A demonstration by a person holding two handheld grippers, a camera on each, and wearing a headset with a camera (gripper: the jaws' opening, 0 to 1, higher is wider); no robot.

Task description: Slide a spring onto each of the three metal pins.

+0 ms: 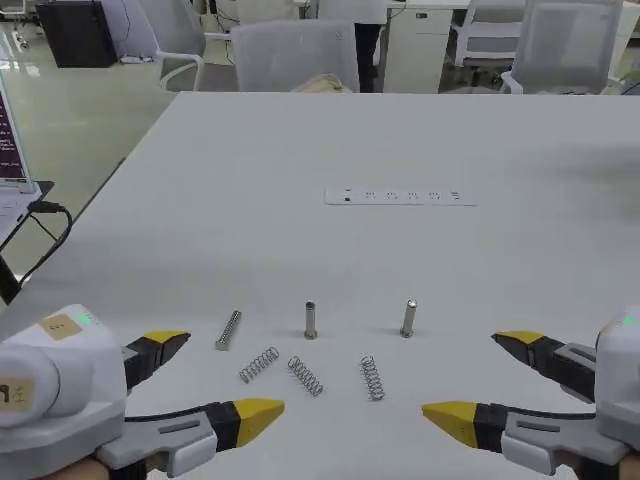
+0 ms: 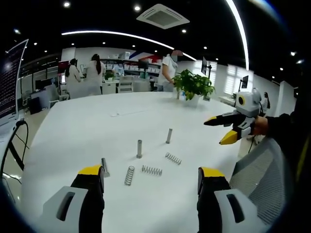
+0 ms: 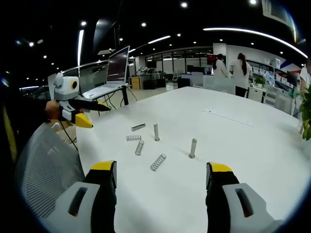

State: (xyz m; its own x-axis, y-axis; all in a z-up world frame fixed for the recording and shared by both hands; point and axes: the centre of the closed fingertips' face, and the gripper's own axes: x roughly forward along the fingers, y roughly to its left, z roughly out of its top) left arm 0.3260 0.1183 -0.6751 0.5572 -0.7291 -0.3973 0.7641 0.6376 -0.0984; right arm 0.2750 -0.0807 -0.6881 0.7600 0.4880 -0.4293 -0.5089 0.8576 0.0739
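On the white table point(image 1: 400, 260) one metal pin point(image 1: 229, 329) lies flat at the left, while two metal pins point(image 1: 310, 320) point(image 1: 408, 318) stand upright. Three loose springs point(image 1: 259, 364) point(image 1: 306, 376) point(image 1: 372, 377) lie just in front of them. My left gripper point(image 1: 215, 375) hovers open at the near left, nothing between its yellow-tipped jaws. My right gripper point(image 1: 478, 375) hovers open at the near right, also holding nothing. The left gripper view has the springs point(image 2: 151, 170) and the pins point(image 2: 139, 148) ahead of its jaws. In the right gripper view the nearest spring point(image 3: 158, 162) lies ahead.
A white power strip point(image 1: 400, 196) lies flat in the middle of the table, beyond the pins. Grey chairs point(image 1: 295, 55) stand at the far edge. A laptop point(image 3: 109, 77) and cables are off the left side. A potted plant point(image 2: 193, 85) stands on the table's far corner.
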